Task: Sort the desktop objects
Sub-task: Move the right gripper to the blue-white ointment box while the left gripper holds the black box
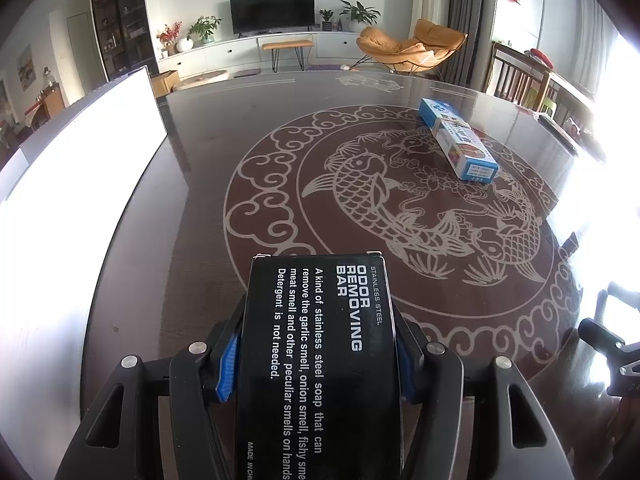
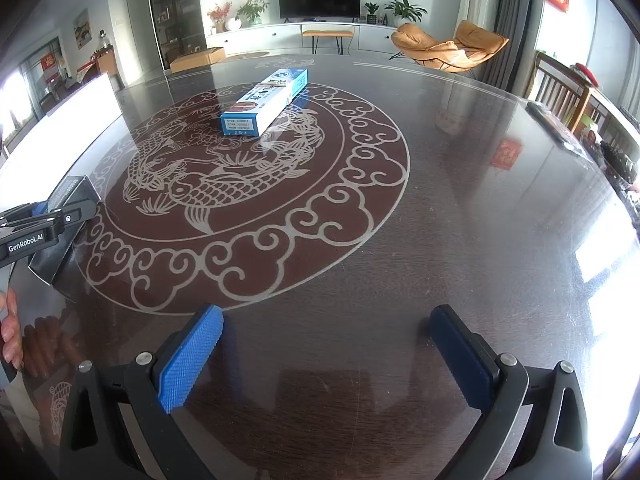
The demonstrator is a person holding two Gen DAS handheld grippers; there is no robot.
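My left tongs (image 1: 320, 356) are clamped on a black box (image 1: 320, 360) printed "ODOR REMOVING BAR", the blue pads (image 1: 228, 364) pressing its long sides; the box juts forward past the tips, and I cannot tell for sure whether it touches the glossy counter (image 1: 200, 208). From the right wrist view the same tongs (image 2: 60, 216) and box (image 2: 74, 192) sit at the far left, near the counter's left edge. My right tongs (image 2: 324, 352) stand wide apart with nothing between them, hovering over bare dark wood at the near side.

A long blue and white carton (image 1: 460, 140) lies flat on the far part of the carp medallion (image 1: 400, 208), well apart from both tongs; it shows again in the right wrist view (image 2: 266, 102). A white panel (image 1: 80, 168) runs along the counter's left edge. The curved far edge and the right edge both show, with open surface from the medallion out to the right rim.
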